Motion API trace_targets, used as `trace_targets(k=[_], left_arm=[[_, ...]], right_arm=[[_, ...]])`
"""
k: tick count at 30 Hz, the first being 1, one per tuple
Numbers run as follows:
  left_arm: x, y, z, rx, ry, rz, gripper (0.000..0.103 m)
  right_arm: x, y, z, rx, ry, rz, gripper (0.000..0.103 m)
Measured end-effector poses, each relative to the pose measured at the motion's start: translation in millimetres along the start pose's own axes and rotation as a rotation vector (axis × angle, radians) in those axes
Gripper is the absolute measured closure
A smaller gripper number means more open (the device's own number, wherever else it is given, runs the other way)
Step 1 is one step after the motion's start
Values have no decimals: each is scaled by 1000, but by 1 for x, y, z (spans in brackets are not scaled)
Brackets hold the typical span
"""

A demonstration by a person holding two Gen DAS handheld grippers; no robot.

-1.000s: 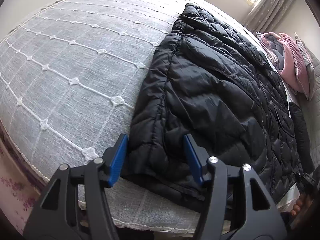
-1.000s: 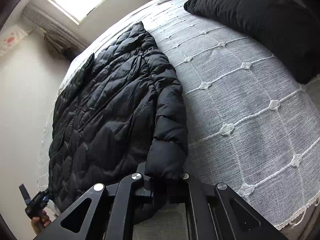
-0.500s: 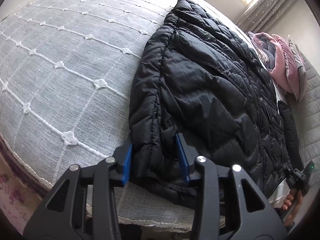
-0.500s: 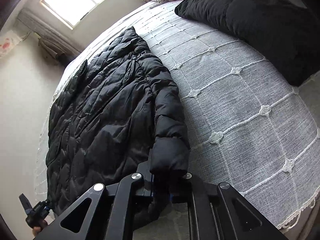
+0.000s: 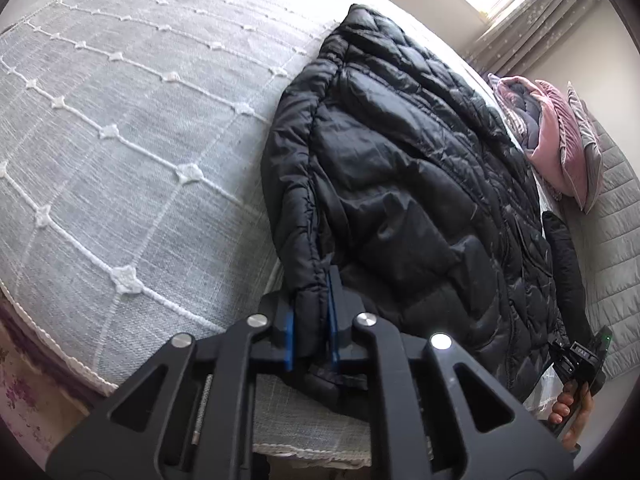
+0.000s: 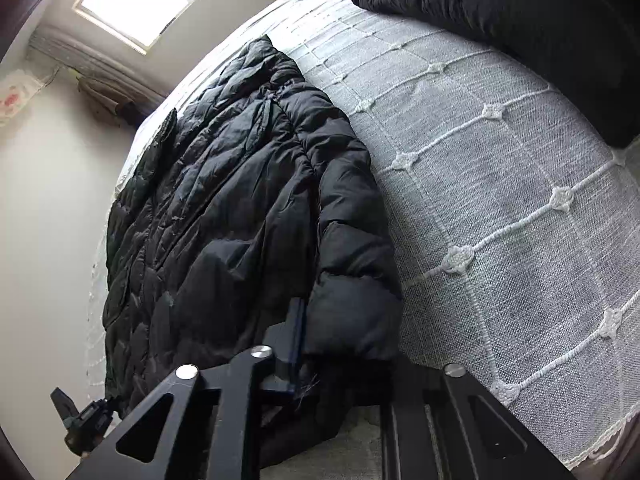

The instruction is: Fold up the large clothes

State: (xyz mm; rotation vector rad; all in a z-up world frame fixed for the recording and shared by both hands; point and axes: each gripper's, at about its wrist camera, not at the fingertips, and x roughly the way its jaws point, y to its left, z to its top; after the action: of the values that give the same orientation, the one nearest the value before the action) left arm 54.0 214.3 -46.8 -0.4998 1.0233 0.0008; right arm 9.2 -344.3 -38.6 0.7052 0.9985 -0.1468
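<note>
- The left gripper [image 5: 311, 322] tilts down at the near edge of the bed [image 5: 120, 140]. Its jaws have just been closing, and the blue pads [image 5: 289, 336] now pinch the near edge of the black puffy jacket [image 5: 400, 184].
- The right gripper [image 6: 336, 344] tilts down too. Its jaws are closed on the end of the jacket's sleeve [image 6: 352, 280].
- The jacket lies flat on the grey bedspread, from the near edge to the far side.
- Left of the jacket in the left view, the bed has lots of bare room.
- Pink pillows [image 5: 556, 148] sit far on the right.
- A black pillow [image 6: 520, 20] lies far on the right in the right view.
</note>
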Motion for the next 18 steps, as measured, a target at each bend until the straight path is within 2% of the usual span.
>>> trace_targets(k=[6,10,12,14,17,18], left_arm=[[-23,-6,-8,10,-97,0,92],[-46,-13,-17,29,-175,36,93],[-59,-17,-22,30,-193,28,93],[-83,-20,-32,24,-205,-7,93],[-134,-20,-49,26,-241,-130,94],[-150,-19,-52,34,-253,-149,94]], right_arm=[[-18,7,-5,-24,-72,52,97],[-35,-5,-13,28,-80,240,98],[-47,-12,-21,53,-92,314,98],[-63,-15,-33,55,-113,374,98],[-106,-19,-61,12,-146,478,99],[-125,-22,-72,-4,-163,512,99]])
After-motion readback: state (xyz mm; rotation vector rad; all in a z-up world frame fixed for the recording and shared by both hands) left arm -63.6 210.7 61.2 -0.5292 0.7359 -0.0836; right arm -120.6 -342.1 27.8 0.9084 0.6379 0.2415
